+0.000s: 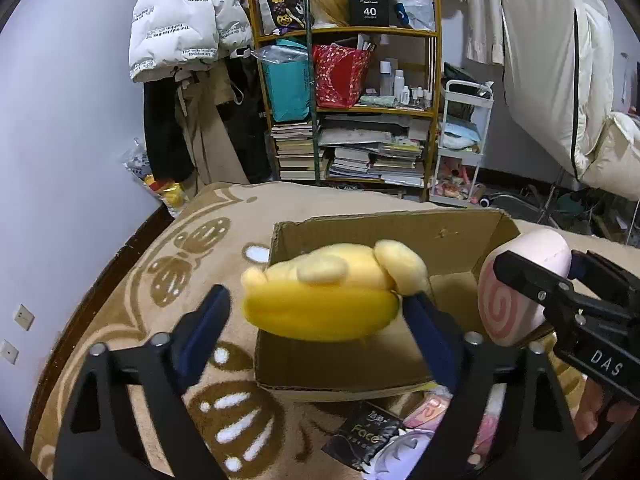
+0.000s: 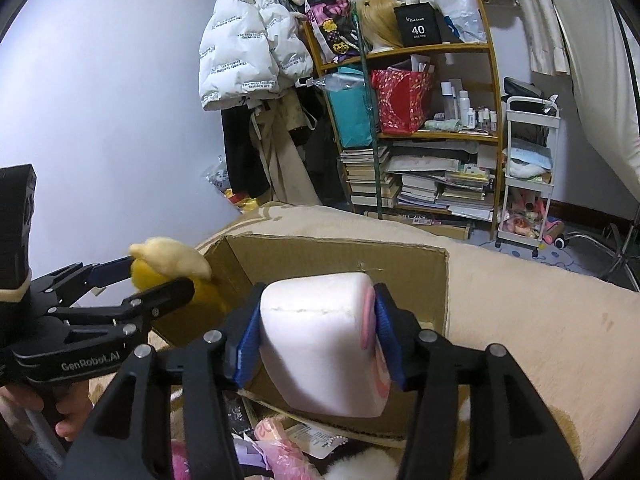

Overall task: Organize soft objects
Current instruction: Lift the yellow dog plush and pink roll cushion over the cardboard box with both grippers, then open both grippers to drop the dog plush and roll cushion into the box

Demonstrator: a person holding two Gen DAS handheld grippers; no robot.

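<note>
Two soft toys held over an open box [image 1: 400, 236] on a patterned blanket [image 1: 132, 304], one per gripper.

Left wrist view: left gripper [image 1: 316, 312] with fingers [image 1: 208, 320] spread wide; the yellow plush [image 1: 328, 296] sits between them over the box's near left corner, touching the right-hand finger and clear of the other, so it looks loose or already dropping. Best to let it fall straight into the box and not catch the near wall. Right gripper [image 1: 536, 268] beside it carries the pink swirl cushion [image 1: 516, 292]. Right wrist view: right gripper [image 2: 316, 332] with fingers clamped on both sides of the cushion [image 2: 320, 344], above the box [image 2: 340, 256] interior. Judged next: move it a little further over the middle, then part the fingers evenly. More soft items [image 2: 276, 444] lie on the blanket nearby.
</note>
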